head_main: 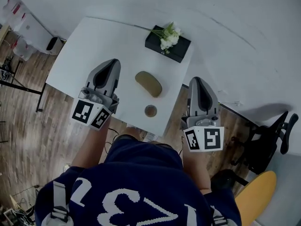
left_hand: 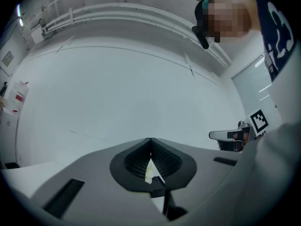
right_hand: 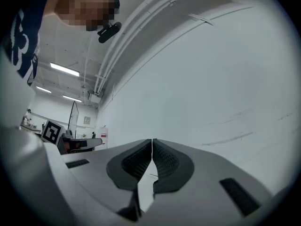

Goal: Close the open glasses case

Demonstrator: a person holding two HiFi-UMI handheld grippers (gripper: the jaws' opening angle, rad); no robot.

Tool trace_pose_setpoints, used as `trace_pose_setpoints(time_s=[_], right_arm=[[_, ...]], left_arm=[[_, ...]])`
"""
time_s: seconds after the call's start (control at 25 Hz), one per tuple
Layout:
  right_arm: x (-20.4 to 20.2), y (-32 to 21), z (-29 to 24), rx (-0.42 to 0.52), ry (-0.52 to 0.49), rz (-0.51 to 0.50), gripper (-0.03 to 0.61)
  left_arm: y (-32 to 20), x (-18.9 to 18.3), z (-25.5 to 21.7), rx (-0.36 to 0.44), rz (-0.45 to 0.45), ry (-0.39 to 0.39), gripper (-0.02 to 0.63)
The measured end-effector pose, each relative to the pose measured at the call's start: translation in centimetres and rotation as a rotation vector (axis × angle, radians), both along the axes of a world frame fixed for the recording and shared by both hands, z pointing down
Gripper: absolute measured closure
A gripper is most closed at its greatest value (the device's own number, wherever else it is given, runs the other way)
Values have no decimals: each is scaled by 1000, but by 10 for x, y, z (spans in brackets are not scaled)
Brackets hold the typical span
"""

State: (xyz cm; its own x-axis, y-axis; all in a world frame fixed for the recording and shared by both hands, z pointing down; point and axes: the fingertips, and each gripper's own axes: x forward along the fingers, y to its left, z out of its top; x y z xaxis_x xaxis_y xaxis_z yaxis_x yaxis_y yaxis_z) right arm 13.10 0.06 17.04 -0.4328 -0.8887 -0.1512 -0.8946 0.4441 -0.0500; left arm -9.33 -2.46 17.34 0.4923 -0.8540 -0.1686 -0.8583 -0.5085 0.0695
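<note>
The olive-brown glasses case (head_main: 148,84) lies on the white table (head_main: 94,46), between my two grippers. It shows as one smooth oval, and I see no raised lid. My left gripper (head_main: 113,61) hovers over the table to the case's left, jaws shut and empty. My right gripper (head_main: 195,81) hangs past the table's right edge, also shut with nothing in it. Both gripper views face a bare white wall. In the left gripper view the pads (left_hand: 162,157) meet at the tip. The right gripper view shows its pads (right_hand: 164,159) pressed together too. Neither gripper touches the case.
A black box (head_main: 176,51) with white flowers (head_main: 169,36) stands at the table's far edge. A small round brown object (head_main: 150,110) sits near the front edge. A dark office chair (head_main: 265,142) and a yellow seat (head_main: 256,197) stand on the wooden floor at the right.
</note>
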Motion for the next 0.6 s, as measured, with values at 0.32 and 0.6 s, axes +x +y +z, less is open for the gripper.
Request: trace_pose_setpoints(time_s=[0.32, 0.6], right_arm=[[3, -27, 21, -63, 26, 95, 552], [-14, -44, 87, -257, 105, 72, 552]], left_arm=[[-47, 18, 26, -49, 124, -22, 601], [-70, 26, 88, -177, 226, 27, 601]])
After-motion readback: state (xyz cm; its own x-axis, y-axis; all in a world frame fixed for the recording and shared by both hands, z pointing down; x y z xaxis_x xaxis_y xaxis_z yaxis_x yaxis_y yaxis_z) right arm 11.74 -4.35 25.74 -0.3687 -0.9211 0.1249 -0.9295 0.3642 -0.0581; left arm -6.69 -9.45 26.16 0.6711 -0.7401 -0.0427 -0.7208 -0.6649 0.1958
